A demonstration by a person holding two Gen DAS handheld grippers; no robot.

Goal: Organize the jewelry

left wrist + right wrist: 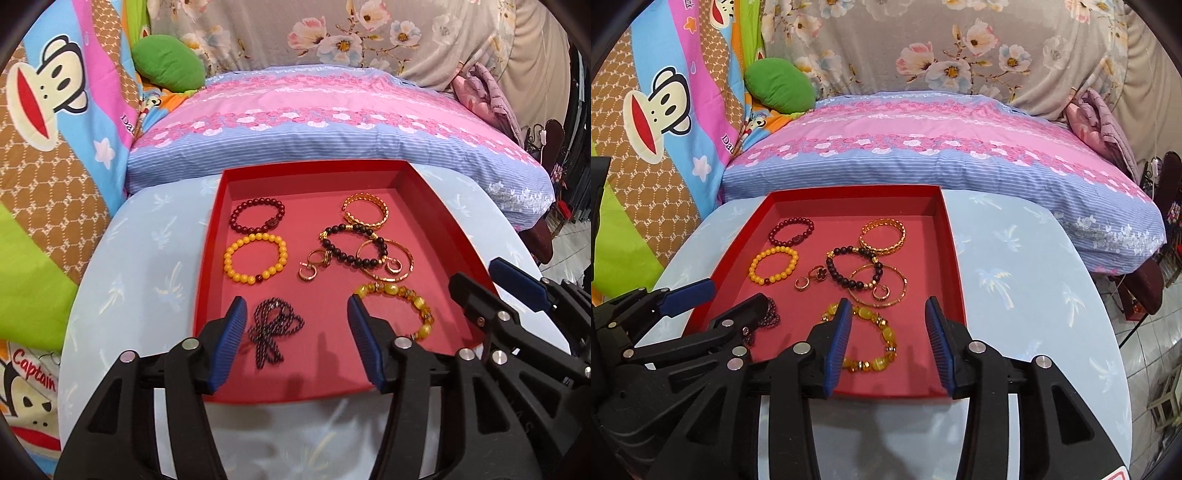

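Both grippers hover side by side over the near edge of the red tray [424,192] on the bench [147,240]. Left gripper [295,314] and right gripper [886,314] gape wide, empty; bracelets [255,262] lie inside the tray.

We see bright, even indoor light, colours saturated; soft short shadows under the blue pads on the red tray [424,206], faint ones on the pale tablecloth [1015,258]; strong fisheye bending and dark vignette at the corners; centre sharp, edges slightly smeared
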